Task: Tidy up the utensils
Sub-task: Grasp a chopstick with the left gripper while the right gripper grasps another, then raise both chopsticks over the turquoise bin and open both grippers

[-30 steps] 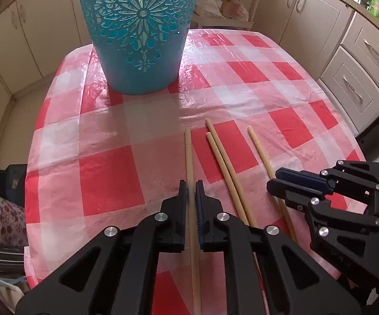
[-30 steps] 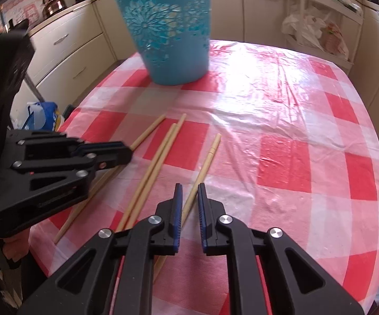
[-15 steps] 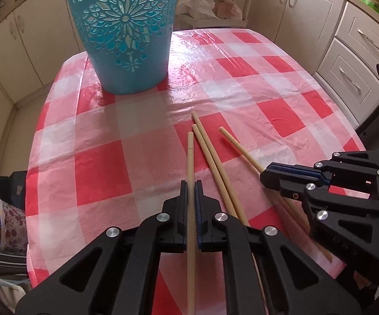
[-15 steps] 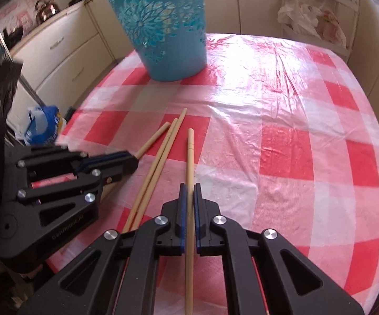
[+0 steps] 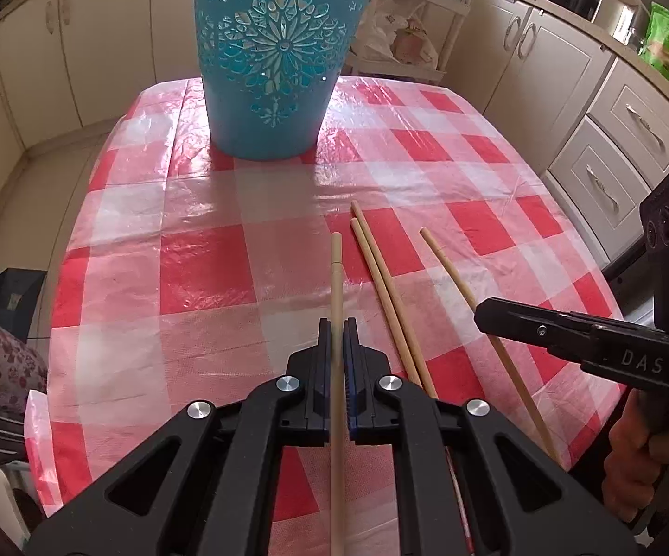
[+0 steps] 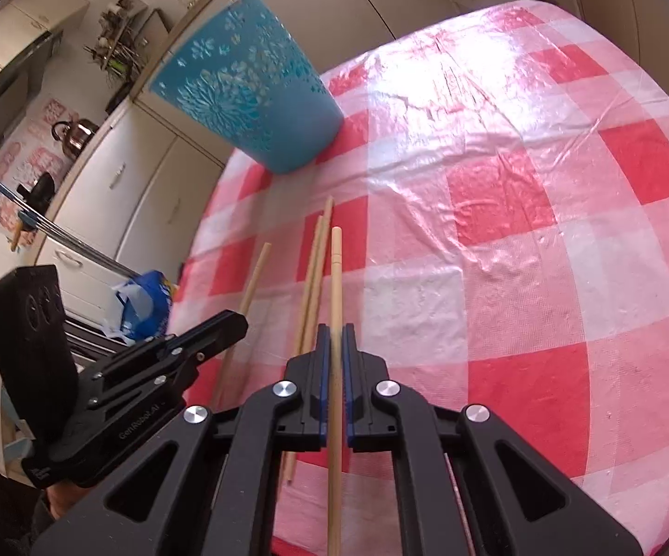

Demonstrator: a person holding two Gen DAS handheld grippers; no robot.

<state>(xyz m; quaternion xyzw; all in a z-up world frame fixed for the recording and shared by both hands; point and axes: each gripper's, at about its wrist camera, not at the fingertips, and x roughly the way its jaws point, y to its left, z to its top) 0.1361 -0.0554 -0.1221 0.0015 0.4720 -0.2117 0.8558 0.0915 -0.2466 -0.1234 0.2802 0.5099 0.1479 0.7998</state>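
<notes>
- Left claw (image 5: 337, 338): clamped on one chopstick (image 5: 337, 278), tip pointing toward the blue bucket (image 5: 278, 60).
- Right claw (image 6: 334, 343): clamped on a second chopstick (image 6: 335, 273).
- In the left view, a pair of chopsticks (image 5: 380, 273) lies side by side on the checkered tabletop (image 5: 195, 241).
- Bucket stands upright at the tabletop's far end, well apart from the chopsticks.

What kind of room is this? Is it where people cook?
It looks like a home kitchen. Cream cabinets and drawers run along the walls, a kettle sits on a counter, and a table with a red-and-white checked cloth holds wooden chopsticks and a blue basket.
</notes>
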